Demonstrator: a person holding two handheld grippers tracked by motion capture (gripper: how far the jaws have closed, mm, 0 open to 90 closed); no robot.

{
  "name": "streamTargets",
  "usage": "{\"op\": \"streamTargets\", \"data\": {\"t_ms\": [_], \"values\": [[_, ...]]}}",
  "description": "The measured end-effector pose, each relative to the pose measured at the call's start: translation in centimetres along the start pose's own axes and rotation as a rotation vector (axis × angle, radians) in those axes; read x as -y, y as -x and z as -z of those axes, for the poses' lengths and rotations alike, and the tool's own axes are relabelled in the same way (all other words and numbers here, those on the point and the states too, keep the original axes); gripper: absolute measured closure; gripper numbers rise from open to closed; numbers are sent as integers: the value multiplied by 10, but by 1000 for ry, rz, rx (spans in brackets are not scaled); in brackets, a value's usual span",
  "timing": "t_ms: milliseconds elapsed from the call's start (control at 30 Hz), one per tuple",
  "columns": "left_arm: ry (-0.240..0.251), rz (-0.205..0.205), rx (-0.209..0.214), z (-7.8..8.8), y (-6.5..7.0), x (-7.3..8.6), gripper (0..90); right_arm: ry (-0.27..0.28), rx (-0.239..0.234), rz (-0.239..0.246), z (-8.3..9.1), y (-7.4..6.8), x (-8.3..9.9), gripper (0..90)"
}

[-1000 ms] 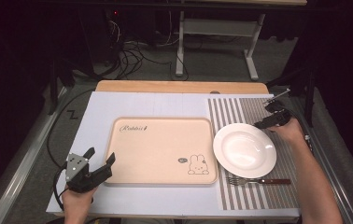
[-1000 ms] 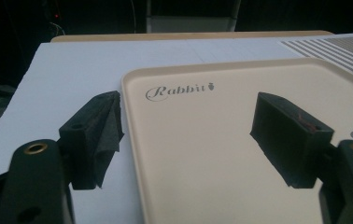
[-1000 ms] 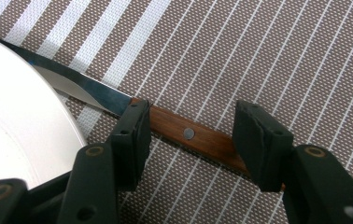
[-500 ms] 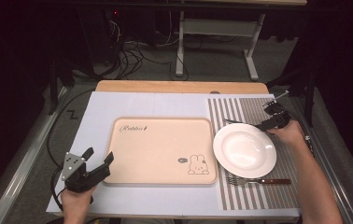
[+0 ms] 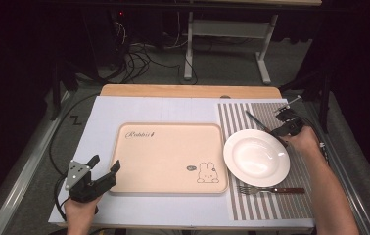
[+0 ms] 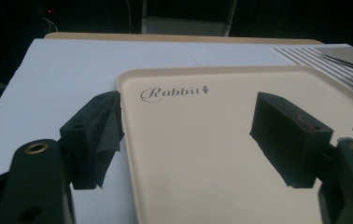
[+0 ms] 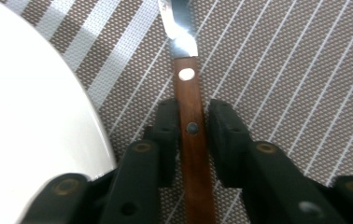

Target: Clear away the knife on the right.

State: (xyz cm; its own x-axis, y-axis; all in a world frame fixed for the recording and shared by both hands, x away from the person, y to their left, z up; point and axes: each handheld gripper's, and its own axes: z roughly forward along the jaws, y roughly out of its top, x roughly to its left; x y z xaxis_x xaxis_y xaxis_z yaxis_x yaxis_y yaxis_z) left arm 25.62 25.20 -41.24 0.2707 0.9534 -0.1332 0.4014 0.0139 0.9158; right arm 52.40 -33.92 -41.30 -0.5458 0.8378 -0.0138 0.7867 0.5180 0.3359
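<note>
Although the tabletop (image 5: 124,112) carries a tray (image 5: 168,156) at centre frame, the work is seen at the right of the high view, on the striped mat (image 5: 251,115) beside the plate (image 5: 256,157). A knife (image 7: 188,121) lies there just off the plate's upper right rim, its long axis slanting up and left across the mat, blade away from the hand. In the right gripper view that axis runs straight up the frame between the jaws of the right hand-held gripper (image 7: 191,119), which have just been closing about the wooden handle; a thin gap seems left on the right side, so a firm grip cannot be told. The left hand-held gripper (image 6: 188,126) is held wide open and empty over the tray's near left corner, well apart from the knife.
</note>
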Motion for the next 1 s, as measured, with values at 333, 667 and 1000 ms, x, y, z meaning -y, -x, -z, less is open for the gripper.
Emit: {"op": "streamTargets", "data": {"t_ms": [333, 667, 1000], "values": [[-14, -29, -5, -3, 5, 1, 255, -3, 20, -18, 0, -2, -1, 786], [-17, -32, 9, -4, 6, 0, 255, 31, 67, -25, 8, -8, -7, 787], [-15, -47, 23, -3, 8, 0, 255, 111, 93, -46, 38, -11, -4, 787]]}}
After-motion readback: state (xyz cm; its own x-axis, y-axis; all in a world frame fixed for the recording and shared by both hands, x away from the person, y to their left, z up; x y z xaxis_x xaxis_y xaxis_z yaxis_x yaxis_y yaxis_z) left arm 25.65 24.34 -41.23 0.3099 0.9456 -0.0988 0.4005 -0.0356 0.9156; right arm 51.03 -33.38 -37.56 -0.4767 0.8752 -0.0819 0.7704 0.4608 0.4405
